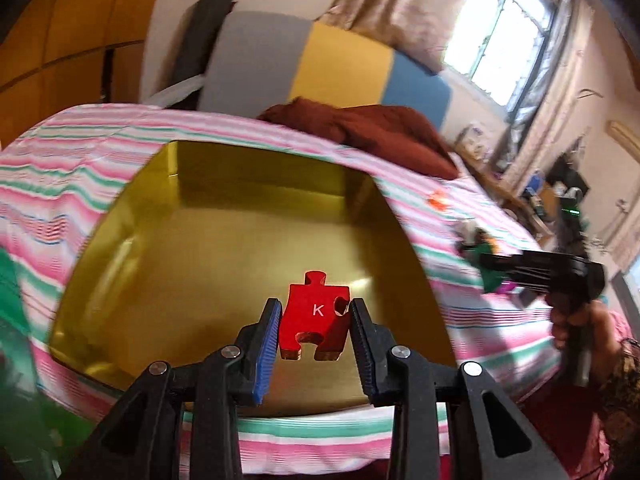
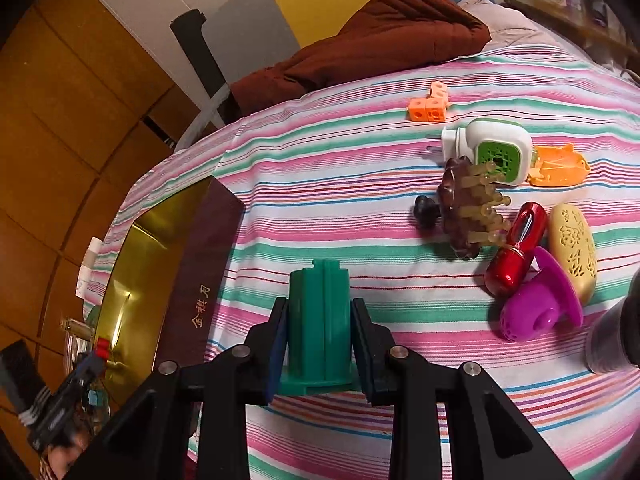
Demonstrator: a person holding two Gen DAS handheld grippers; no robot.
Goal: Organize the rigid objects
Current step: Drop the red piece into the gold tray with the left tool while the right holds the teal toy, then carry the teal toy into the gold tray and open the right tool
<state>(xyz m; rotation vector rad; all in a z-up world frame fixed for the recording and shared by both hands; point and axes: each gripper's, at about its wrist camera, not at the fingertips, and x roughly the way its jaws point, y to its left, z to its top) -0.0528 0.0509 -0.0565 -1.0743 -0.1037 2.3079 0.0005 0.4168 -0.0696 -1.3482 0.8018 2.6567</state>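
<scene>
Left wrist view:
Left gripper [image 1: 314, 322]: over the gold tray [image 1: 120, 264], jaws closed to the width of the red piece [image 1: 310, 320]; the left pad touches it, the right looks just at its edge.
Piece: marked K, flat face to the camera, above the tray floor, long axis running away along the fingers, knob pointing forward.
Risk: that thin right-side contact looks loose, so the piece could twist or drop early and skate on the shiny floor.

Right wrist view:
Right gripper [image 2: 320, 334]: clamped on the green block [image 2: 320, 320], above the striped bed [image 2: 360, 216].
Block: ribbed, long axis along the fingers, flanged base nearest the camera.
Tray [image 2: 136, 280]: off to the left.
Risk: swinging left, the block could clip the tray's dark wall or the left gripper [image 2: 72, 392] working there.
</scene>
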